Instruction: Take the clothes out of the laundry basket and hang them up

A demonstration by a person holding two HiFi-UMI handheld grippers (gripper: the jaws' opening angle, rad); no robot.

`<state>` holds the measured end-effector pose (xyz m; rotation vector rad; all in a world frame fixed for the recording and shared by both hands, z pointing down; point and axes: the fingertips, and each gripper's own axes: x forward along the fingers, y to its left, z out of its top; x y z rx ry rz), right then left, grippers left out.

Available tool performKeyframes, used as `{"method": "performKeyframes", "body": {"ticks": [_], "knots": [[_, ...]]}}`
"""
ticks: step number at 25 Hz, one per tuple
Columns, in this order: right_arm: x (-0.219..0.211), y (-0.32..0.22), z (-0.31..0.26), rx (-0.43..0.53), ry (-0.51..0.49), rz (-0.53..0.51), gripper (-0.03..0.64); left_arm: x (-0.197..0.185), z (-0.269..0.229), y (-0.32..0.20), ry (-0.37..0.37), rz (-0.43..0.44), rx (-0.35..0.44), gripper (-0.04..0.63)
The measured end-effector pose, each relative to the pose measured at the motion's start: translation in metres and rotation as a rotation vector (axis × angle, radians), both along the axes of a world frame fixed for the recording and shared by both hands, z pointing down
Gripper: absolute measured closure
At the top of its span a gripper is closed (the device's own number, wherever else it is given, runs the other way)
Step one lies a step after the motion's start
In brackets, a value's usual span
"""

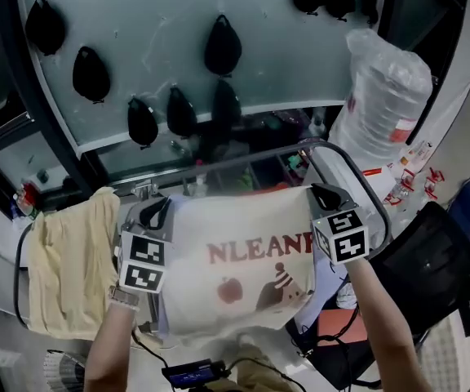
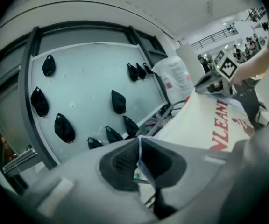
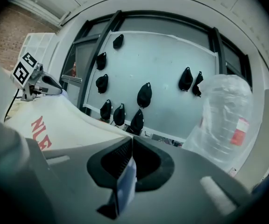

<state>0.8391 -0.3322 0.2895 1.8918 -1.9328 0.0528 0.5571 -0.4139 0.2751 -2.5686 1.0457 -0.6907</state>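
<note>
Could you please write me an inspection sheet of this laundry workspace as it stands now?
Surface: no table seen; a grey rack rail runs beyond the shirt.
Job's things: white shirt with red lettering, spread between both grippers; cream garment hanging at left; laundry basket not identified.
Clutter: clear plastic bag; black bag at right.
Grippers: left gripper and right gripper each shut on the shirt's top edge.
Cables: black cable beside the cream garment.
Surroundings: black pouches on a pale panel.

A metal rack (image 1: 330, 144) carries 1 yellow cloth (image 1: 72, 260), draped over its left end.
</note>
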Motion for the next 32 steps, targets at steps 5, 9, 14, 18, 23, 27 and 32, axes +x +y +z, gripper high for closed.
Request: {"method": "performKeyframes", "body": {"ticks": [5,9,14,18,23,27,32], "knots": [[0.01,-0.059,0.012,-0.023,-0.01,-0.059,0.606,0.006,0.009,-0.05,-0.016,-0.071,-0.016,0.584],[0.015,-0.108,0.021,-0.044,-0.005,-0.095,0.606,0.009,0.018,-0.093,-0.018,-0.122,-0.035,0.584],[0.019,-0.167,0.038,-0.077,0.023,-0.128,0.606,0.008,0.032,-0.143,0.01,-0.189,-0.062,0.584],[0.018,-0.209,0.048,-0.091,0.035,-0.155,0.606,0.005,0.043,-0.181,0.006,-0.243,-0.065,0.584],[0.024,-0.249,0.059,-0.097,0.042,-0.148,0.606,0.009,0.055,-0.218,0.017,-0.286,-0.078,0.583],[0.021,-0.263,0.083,-0.15,0.043,-0.162,0.606,0.009,0.086,-0.229,0.022,-0.324,-0.158,0.581],[0.014,-0.259,0.109,-0.201,0.047,-0.192,0.606,0.014,0.124,-0.223,-0.033,-0.316,-0.208,0.574]]}}
